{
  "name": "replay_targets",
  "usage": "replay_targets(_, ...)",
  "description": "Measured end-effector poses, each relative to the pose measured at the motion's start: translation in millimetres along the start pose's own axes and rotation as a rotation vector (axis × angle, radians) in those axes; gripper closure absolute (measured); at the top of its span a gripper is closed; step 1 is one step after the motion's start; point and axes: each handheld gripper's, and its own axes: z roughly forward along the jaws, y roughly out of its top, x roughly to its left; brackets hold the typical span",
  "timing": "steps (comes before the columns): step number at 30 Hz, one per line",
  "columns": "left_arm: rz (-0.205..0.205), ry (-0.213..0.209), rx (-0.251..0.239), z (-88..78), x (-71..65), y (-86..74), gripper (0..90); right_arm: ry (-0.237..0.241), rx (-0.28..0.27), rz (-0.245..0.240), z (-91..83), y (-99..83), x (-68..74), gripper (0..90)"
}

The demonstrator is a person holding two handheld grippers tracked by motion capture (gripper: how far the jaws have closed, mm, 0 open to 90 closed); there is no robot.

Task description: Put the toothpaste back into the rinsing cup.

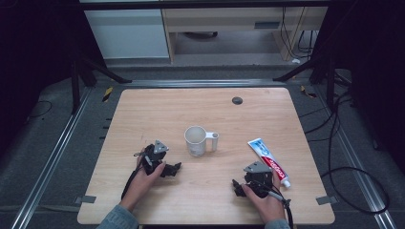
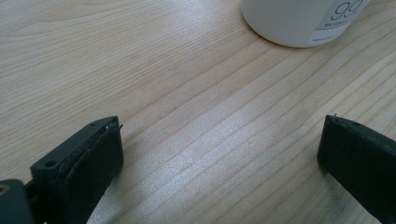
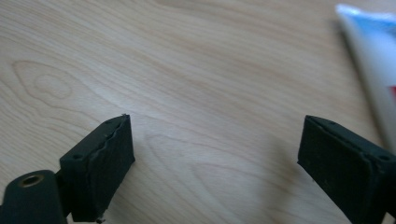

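A white mug with a side handle stands upright at the middle of the wooden table. A toothpaste tube lies flat to its right. My left gripper rests low on the table, left of and nearer than the mug, jaws wide apart with bare wood between them; the mug's base shows at the top of the left gripper view. My right gripper sits near the front edge, just left of the tube's cap end. It is open and empty, and the tube lies off its right jaw.
A small dark round grommet is set in the table's far side. Metal frame rails and black cables run along the floor on both sides. White and wooden cabinets stand beyond the far edge.
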Motion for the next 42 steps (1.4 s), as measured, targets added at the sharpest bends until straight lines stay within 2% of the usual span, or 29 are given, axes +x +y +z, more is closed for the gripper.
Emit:
replay_targets(3, -0.003, -0.002, -0.003, 0.3, -0.1, 0.1, 0.0, -0.026, -0.006, -0.020, -13.5, 8.0, -8.3, 9.1)
replay_targets(7, -0.002, -0.002, -0.003, 0.7, 0.0, 0.4, 0.0, -0.059, 0.041, -0.110, -29.2, 18.2, -15.0, 10.8)
replay_targets(10, -0.004, -0.002, -0.004, 1.0, -0.2, 0.6, 0.0, -0.079, 0.070, -0.145, -38.0, 24.3, -20.8, 11.4)
replay_targets(15, -0.003, -0.001, -0.004, 1.0, -0.2, 0.6, 0.0, -0.063, 0.099, -0.094, -44.4, 26.6, -35.4, 13.2)
replay_targets(20, -0.004, -0.001, -0.004, 1.0, -0.2, 0.6, 0.0, -0.044, 0.125, -0.011, -45.9, 30.3, -53.1, 18.3)
replay_targets(24, -0.004, -0.001, -0.004, 0.9, -0.2, 0.6, 0.0, -0.037, 0.139, 0.000, -47.0, 39.6, -66.3, 21.0)
replay_targets(30, -0.003, -0.001, -0.004, 0.9, -0.2, 0.6, 0.0, -0.009, 0.217, 0.040, -40.1, 48.9, -89.2, 23.3)
replay_targets(37, -0.004, -0.001, -0.004, 1.0, -0.2, 0.7, 0.0, 0.007, 0.290, 0.038, -28.7, 61.1, -101.0, 31.7)
replay_targets(42, -0.004, -0.001, -0.004, 1.1, -0.2, 0.7, 0.0, 0.002, 0.361, 0.016, -17.4, 70.0, -102.5, 32.1)
